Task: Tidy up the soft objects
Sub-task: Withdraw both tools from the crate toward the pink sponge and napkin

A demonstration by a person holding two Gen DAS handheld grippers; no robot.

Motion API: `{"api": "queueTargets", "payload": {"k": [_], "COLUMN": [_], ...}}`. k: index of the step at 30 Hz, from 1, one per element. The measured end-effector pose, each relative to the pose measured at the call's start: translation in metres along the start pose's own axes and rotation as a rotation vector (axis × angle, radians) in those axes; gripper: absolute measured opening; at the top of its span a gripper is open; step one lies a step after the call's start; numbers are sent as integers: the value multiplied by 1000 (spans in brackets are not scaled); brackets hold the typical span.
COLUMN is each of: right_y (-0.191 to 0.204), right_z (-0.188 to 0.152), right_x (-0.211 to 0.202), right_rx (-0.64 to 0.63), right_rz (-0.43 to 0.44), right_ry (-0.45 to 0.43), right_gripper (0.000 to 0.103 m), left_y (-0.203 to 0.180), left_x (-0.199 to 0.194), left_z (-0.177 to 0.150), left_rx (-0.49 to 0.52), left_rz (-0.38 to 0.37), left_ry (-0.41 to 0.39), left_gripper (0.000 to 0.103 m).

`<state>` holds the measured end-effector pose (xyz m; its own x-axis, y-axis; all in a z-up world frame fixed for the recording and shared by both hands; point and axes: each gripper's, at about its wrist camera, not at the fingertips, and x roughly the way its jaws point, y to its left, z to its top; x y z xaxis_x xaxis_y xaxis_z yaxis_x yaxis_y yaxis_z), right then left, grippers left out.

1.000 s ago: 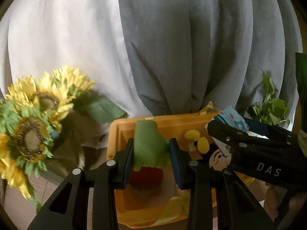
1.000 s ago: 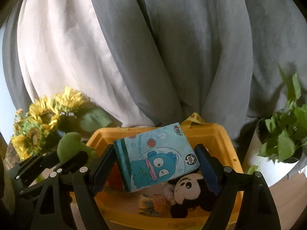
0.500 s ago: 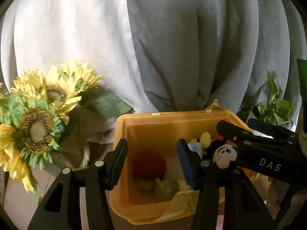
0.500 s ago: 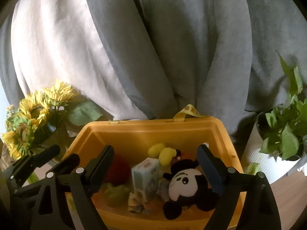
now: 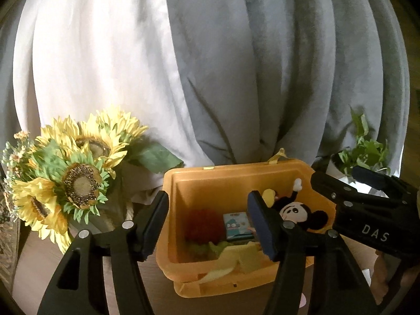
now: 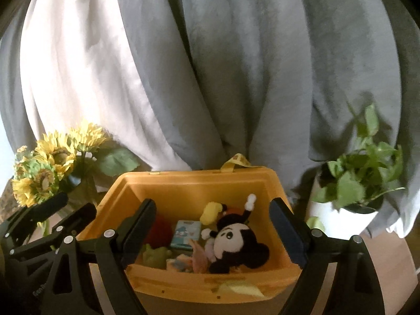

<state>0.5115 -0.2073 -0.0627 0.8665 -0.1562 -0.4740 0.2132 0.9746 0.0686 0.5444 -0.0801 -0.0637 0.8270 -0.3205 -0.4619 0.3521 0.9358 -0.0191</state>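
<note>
An orange bin (image 5: 210, 181) (image 6: 183, 183) stands before the curtain. In it lie a Mickey plush (image 5: 296, 211) (image 6: 236, 241), a blue tissue pack (image 5: 236, 225) (image 6: 186, 233), a red plush (image 5: 200, 225) (image 6: 157, 229), a green plush (image 5: 202, 248) (image 6: 155, 256) and a yellow toy (image 6: 211, 211). My left gripper (image 5: 210, 225) is open and empty in front of the bin. My right gripper (image 6: 215, 233) is open and empty over the bin's near side; its body shows in the left wrist view (image 5: 367, 218).
A sunflower bouquet (image 5: 71, 173) (image 6: 50, 165) stands left of the bin. A potted green plant (image 6: 359, 173) (image 5: 365, 149) stands to the right. Grey and white curtains (image 5: 236, 65) hang behind. A yellow cloth (image 5: 236, 258) drapes over the bin's front rim.
The left gripper let go of the green plush and the right let go of the blue tissue pack; both now lie in the bin. Both grippers opened and drew back.
</note>
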Motion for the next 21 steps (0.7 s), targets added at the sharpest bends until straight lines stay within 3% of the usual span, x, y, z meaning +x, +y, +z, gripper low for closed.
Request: {"api": "queueTargets", "payload": {"k": [21], "right_y": [-44], "right_z": [-29], "right_x": [-87], "right_rx": [105], "right_rz": [-147], "right_ry": [-49], "right_gripper": [89], "left_y": [-52], "left_x": [-50], "left_z": [-18], "left_rx": [75], "left_rz": [-137], "left_ry": [-10], "left_gripper": [63]}}
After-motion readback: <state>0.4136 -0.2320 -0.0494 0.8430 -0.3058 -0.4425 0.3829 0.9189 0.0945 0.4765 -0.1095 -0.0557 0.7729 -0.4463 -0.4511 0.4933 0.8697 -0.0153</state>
